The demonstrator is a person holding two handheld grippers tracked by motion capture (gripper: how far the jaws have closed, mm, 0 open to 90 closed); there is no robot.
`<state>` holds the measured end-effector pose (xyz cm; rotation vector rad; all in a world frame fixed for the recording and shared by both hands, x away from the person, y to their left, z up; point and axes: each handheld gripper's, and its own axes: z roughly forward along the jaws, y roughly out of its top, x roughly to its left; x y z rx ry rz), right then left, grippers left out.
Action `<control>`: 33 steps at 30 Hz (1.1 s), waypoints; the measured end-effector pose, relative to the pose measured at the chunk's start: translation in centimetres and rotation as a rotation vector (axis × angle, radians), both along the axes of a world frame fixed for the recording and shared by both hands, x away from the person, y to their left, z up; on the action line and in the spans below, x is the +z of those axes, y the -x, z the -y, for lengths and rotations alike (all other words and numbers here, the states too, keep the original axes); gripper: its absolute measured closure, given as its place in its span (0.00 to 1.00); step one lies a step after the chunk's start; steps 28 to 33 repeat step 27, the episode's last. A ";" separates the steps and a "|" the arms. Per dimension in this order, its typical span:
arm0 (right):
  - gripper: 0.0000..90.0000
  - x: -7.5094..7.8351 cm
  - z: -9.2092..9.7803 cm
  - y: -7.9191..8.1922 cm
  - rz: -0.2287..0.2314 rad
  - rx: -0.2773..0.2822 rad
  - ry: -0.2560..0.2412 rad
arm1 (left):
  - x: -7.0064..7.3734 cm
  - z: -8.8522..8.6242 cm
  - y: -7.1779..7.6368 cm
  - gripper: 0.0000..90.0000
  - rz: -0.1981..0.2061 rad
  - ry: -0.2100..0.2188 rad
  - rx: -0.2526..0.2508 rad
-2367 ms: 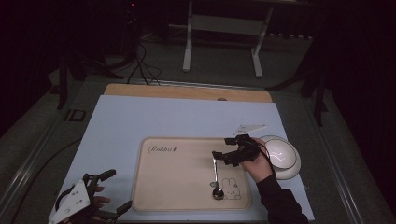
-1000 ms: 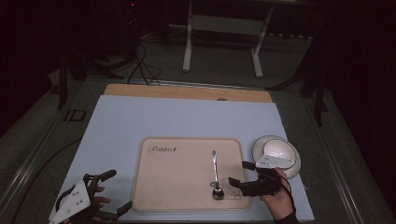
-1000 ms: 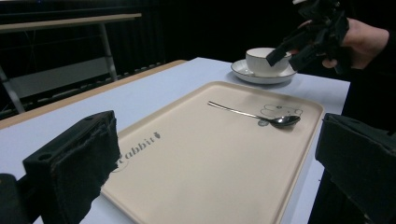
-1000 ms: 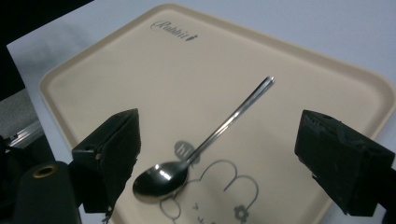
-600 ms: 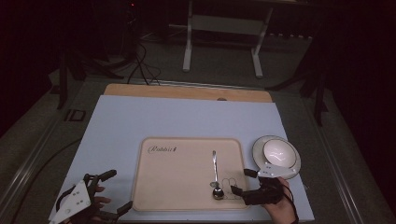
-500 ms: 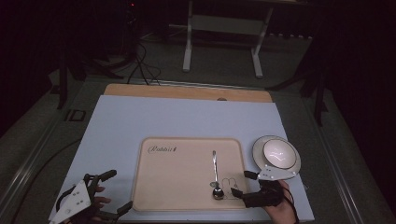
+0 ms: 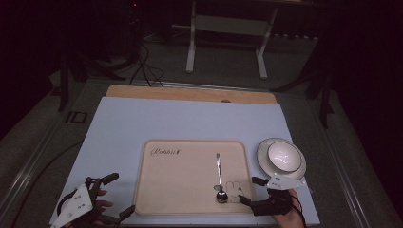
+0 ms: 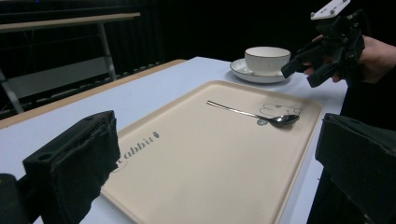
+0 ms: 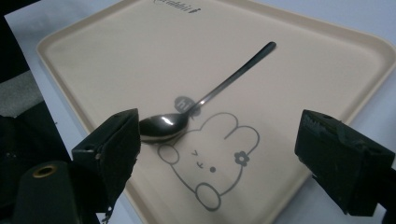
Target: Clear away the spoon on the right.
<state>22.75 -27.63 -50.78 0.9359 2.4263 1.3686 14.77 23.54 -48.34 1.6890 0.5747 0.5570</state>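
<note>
I've let go of the spoon (image 7: 218, 176); it now lies on the tray (image 7: 180, 190), and my right tongs (image 7: 253, 191), pulled back to its 4 o'clock, gape wide. Left tongs (image 7: 115, 194) wide too.

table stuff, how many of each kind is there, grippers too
spoon: 1
tray: 1
cup: 1
saucer: 1
grippers: 2, left gripper and right gripper, both open and holding nothing
total: 6
</note>
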 end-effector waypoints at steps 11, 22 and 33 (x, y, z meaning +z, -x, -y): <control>0.16 -0.8 0.8 -0.2 -0.020 -0.028 -0.019 | -0.1 0.1 0.0 0.00 -0.003 -0.004 -0.012; 0.16 -1.2 0.9 -0.5 -0.035 -0.031 -0.018 | 0.0 0.2 0.0 0.00 -0.003 -0.008 -0.014; 0.16 -1.3 0.7 -0.6 -0.045 -0.030 -0.007 | 0.0 0.2 0.0 0.00 -0.002 -0.008 -0.012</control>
